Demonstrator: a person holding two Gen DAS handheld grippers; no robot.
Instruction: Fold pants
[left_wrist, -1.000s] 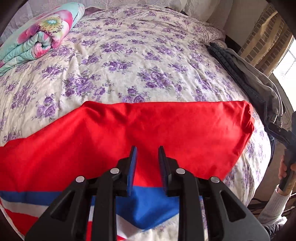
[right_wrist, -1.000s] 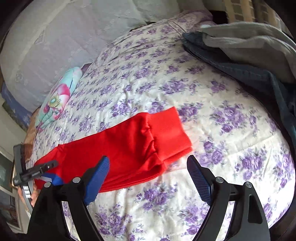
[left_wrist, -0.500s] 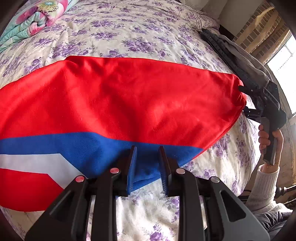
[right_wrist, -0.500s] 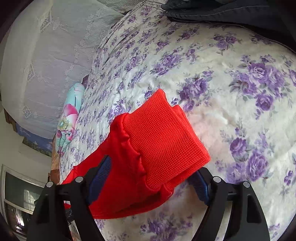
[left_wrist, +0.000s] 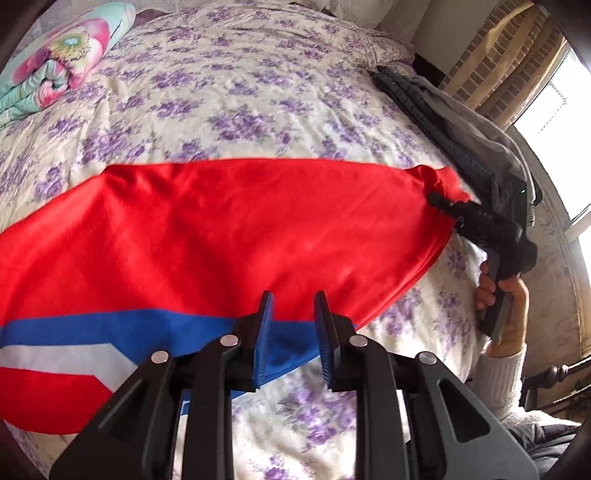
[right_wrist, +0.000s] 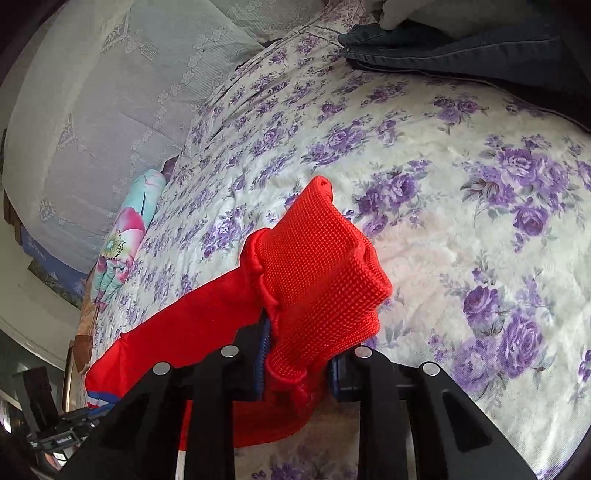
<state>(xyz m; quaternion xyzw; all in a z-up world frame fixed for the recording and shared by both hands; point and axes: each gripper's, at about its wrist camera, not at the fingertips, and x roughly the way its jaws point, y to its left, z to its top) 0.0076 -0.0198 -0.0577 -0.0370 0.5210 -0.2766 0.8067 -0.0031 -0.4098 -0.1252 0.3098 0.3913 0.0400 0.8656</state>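
Note:
Red pants (left_wrist: 229, 229) with a blue and white stripe lie stretched across the flowered bed (left_wrist: 240, 92). My left gripper (left_wrist: 291, 332) hovers over the blue stripe at the pants' near edge, jaws a narrow gap apart, holding nothing. My right gripper (right_wrist: 295, 363) is shut on the red ribbed cuff (right_wrist: 321, 273) at the leg end; it also shows in the left wrist view (left_wrist: 447, 206), pinching the cuff at the right end of the pants.
A folded flowered quilt (left_wrist: 55, 70) lies at the bed's far left. Dark and grey garments (left_wrist: 461, 136) are piled along the bed's right edge, near a curtained window. A pale headboard cover (right_wrist: 110, 110) stands behind the bed.
My right gripper closed its wide-open jaws on the ribbed cuff. My left gripper stayed near the blue stripe edge, shifting slightly back over the pants.

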